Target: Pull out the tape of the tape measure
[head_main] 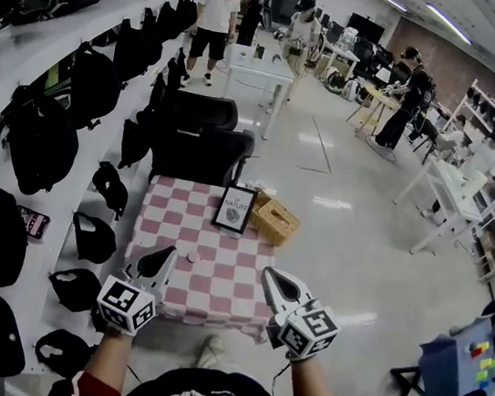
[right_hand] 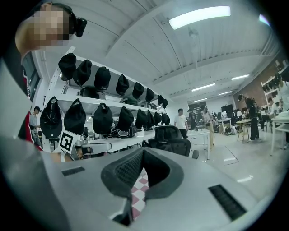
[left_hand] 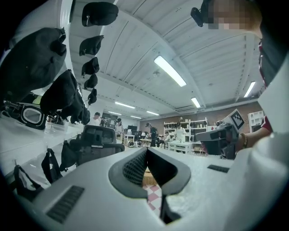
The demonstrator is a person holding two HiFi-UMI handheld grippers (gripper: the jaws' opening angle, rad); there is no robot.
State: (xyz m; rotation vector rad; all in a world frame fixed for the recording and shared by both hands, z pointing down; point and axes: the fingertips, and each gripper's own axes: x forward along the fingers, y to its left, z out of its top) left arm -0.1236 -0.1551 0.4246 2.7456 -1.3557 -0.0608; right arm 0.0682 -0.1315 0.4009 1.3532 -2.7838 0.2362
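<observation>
A small round pale thing, apparently the tape measure (head_main: pixel 192 255), lies on the pink-and-white checked table (head_main: pixel 217 280) near its middle. In the head view my left gripper (head_main: pixel 165 260) hovers over the table's near left part, just left of the tape measure and apart from it. My right gripper (head_main: pixel 270 278) is held over the near right edge. Both point away from me. In the left gripper view the left gripper (left_hand: pixel 146 149) has its jaws closed together with nothing between them. The right gripper (right_hand: pixel 143 149) looks the same in its own view.
A framed sign (head_main: pixel 235 207) and a wooden box (head_main: pixel 276 220) stand at the table's far edge. Black office chairs (head_main: pixel 202 144) are behind it. White shelves with black bags (head_main: pixel 43 148) run along the left. Several people stand at tables (head_main: pixel 263 66) farther back.
</observation>
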